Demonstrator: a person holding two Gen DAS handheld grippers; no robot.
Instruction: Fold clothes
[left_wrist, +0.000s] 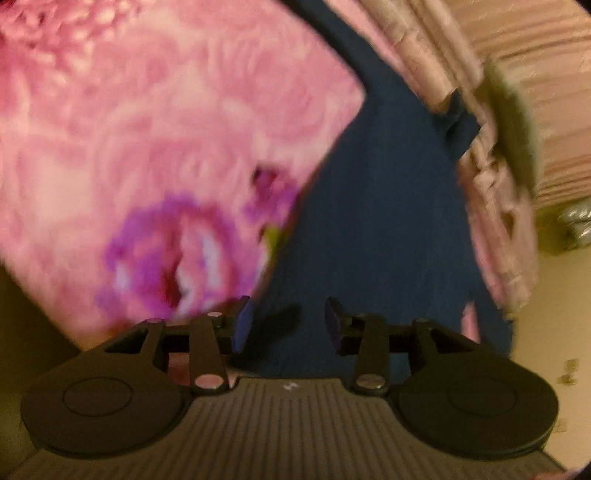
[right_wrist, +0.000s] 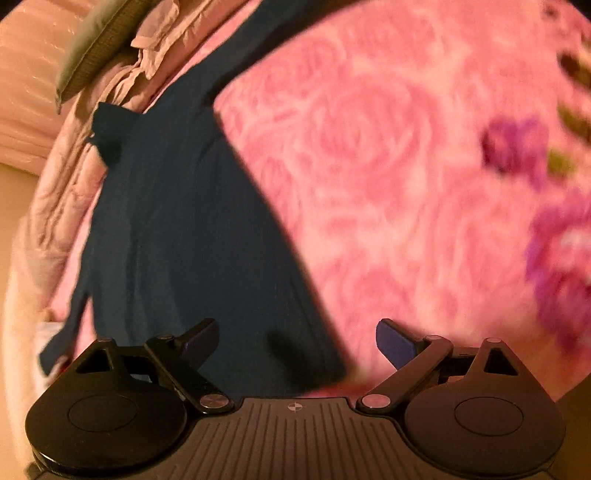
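Note:
A dark blue long-sleeved garment (left_wrist: 373, 206) lies spread on a pink rose-patterned bedspread (left_wrist: 147, 129). In the right wrist view the same blue garment (right_wrist: 177, 229) runs from the near edge up to the far left, with one sleeve stretched towards the top. My left gripper (left_wrist: 288, 325) hovers open over the garment's near hem, nothing between its blue-padded fingers. My right gripper (right_wrist: 295, 345) is open wide above the hem's right corner, holding nothing. Both views are motion-blurred.
The bedspread (right_wrist: 388, 166) covers most of the bed. Ruffled pink bedding (left_wrist: 491, 229) edges the far side, and it shows again as a ruffled edge (right_wrist: 74, 177) in the right view. A grey-green cushion (right_wrist: 96, 40) leans near striped pillows (left_wrist: 554, 92). Purple flower prints (right_wrist: 554, 258) mark the cover.

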